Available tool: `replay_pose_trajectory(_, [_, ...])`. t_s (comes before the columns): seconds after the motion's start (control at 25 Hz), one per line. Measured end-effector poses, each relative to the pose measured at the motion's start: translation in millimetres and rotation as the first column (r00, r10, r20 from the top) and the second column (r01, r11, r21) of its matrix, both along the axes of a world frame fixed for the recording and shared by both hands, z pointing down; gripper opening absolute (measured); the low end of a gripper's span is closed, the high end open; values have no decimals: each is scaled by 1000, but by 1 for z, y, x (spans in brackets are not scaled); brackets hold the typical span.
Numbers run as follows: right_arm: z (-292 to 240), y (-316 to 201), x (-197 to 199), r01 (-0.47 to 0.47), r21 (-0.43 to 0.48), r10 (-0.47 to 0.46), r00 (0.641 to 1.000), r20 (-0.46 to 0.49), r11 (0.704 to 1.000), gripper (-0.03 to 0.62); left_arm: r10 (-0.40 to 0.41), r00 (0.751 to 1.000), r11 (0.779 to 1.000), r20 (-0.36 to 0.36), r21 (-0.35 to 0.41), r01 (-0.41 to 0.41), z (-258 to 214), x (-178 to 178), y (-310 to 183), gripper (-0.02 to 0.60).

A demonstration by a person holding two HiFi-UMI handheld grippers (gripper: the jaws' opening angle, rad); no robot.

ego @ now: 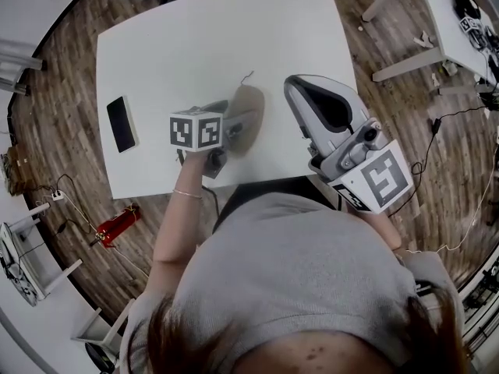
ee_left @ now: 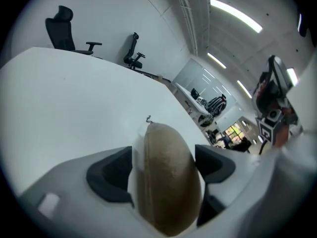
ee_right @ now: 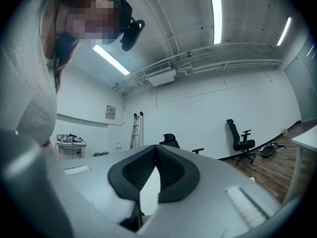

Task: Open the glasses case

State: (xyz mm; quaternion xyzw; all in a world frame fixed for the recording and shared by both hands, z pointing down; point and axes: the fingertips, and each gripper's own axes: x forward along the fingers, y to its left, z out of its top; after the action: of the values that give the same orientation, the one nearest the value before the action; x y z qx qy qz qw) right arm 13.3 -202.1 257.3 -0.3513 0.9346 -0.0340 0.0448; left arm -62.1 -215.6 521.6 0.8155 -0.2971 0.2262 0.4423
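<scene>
A tan oval glasses case [ego: 248, 115] lies closed on the white table [ego: 195, 45], near its front edge. My left gripper [ego: 234, 131] points down at it from the near side, and its marker cube [ego: 195, 129] hides part of the fingers. In the left gripper view the case [ee_left: 168, 182] sits between the dark pads [ee_left: 111, 175]. A pale gap shows on the left side, so the left gripper [ee_left: 163, 152] is open around the case. A small hooked pull [ee_left: 147, 119] sticks out at the case's far end. My right gripper [ego: 300, 92] hovers to the right of the case, shut [ee_right: 156, 155] and holding nothing.
A black phone in a white frame [ego: 122, 123] lies at the table's left side. Another white table [ego: 437, 22] stands at the upper right, with cables on the wooden floor around it. A red object [ego: 117, 223] lies on the floor at the lower left.
</scene>
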Motion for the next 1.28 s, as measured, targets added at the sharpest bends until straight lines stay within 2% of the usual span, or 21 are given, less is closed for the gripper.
replay_pose_trajectory(0.2, [2, -1, 1, -4, 0, 4, 1000, 4, 1000, 3, 37, 999, 999, 5, 3, -37, 1, 24, 8, 396])
replay_pose_trajectory(0.32, [3, -1, 2, -5, -7, 5, 1000, 11, 1000, 3, 55, 998, 998, 14, -22, -55, 5, 36, 15, 405])
replay_pose_trajectory(0.44, [3, -1, 5, -8, -9, 8, 1000, 20, 1000, 3, 99, 993, 995, 58, -34, -97, 8, 51, 23, 408])
replay_pose_trajectory(0.56, [3, -1, 7, -11, -12, 12, 1000, 27, 1000, 3, 123, 988, 992, 92, -26, -121, 8, 59, 28, 349])
replay_pose_trajectory(0.72, [3, -2, 10, -12, -13, 12, 999, 35, 1000, 3, 138, 987, 990, 83, -22, -137, 8, 62, 29, 339])
replay_pose_trajectory(0.84, [3, -3, 10, -9, -13, 9, 999, 38, 1000, 3, 177, 982, 984, 60, 2, -177, 4, 59, 30, 331])
replay_pose_trajectory(0.96, [2, -3, 11, 8, 2, -8, 999, 39, 1000, 3, 215, 976, 973, 46, 75, -218, -20, 49, 27, 328])
replay_pose_trajectory(1.08, [-1, -1, 11, 31, 28, -33, 998, 54, 999, 3, 280, 960, 943, -5, 187, -274, -70, 40, 23, 328])
replay_pose_trajectory(1.16, [-6, 1, 10, 60, 64, -64, 996, 68, 996, 3, 331, 939, 916, -95, 272, -296, -115, 37, 24, 328])
replay_pose_trajectory(1.2, [-10, 3, 9, 80, 89, -86, 994, 73, 993, 4, 361, 918, 902, -163, 310, -300, -140, 37, 27, 328])
replay_pose_trajectory(1.28, [-18, 5, 9, 116, 143, -128, 989, 77, 983, 3, 417, 854, 880, -312, 373, -293, -189, 39, 35, 328])
